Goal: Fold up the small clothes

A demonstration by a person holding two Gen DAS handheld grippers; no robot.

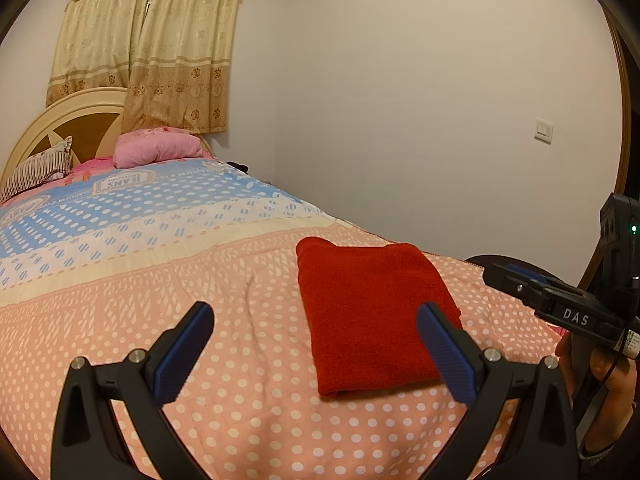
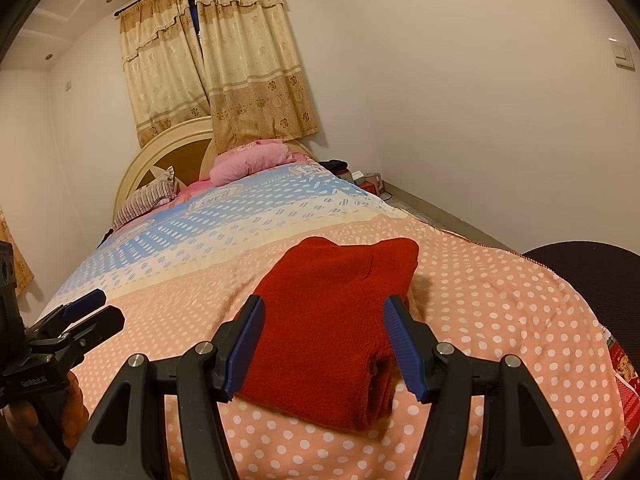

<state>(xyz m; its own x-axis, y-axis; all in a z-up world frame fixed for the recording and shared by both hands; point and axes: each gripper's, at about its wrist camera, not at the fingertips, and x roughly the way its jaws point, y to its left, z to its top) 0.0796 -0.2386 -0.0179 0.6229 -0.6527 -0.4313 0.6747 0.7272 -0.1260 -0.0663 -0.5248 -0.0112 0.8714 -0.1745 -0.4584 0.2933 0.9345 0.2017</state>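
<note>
Left wrist view: we hold the left gripper [image 1: 316,344] with its fingers spread wide apart, nothing between them, hovering over the polka-dot bedspread [image 1: 200,320]. The red garment [image 1: 372,312] lies flat ahead and to the right of this tool, its near right corner just behind the right blue pad [image 1: 446,354]; we cannot tell if pad and cloth touch. It is already a neat rectangle with a doubled edge on the near side. Further right, the right gripper [image 1: 516,280] pokes in from the side, held by a hand [image 1: 600,376]; from here its fingers look close together, but the angle is poor.

Right wrist view: the right gripper [image 2: 324,344] shows its fingers apart, straddling the near end of the red garment [image 2: 336,320], which sits straight ahead between the pads [image 2: 402,346] without being pinched. Stacked layers show at the near right corner, so several folds are in. The left gripper [image 2: 92,316] is off to the left, clear of the cloth, fingers apart and empty. Pillows [image 2: 248,162] and the curtain [image 2: 224,64] are far ahead, irrelevant.

Progress call: we judge this piece folded, or one fold short at most. Both tools are free. What is left is probably a last tidy or moving on; no other clothes are visible.
</note>
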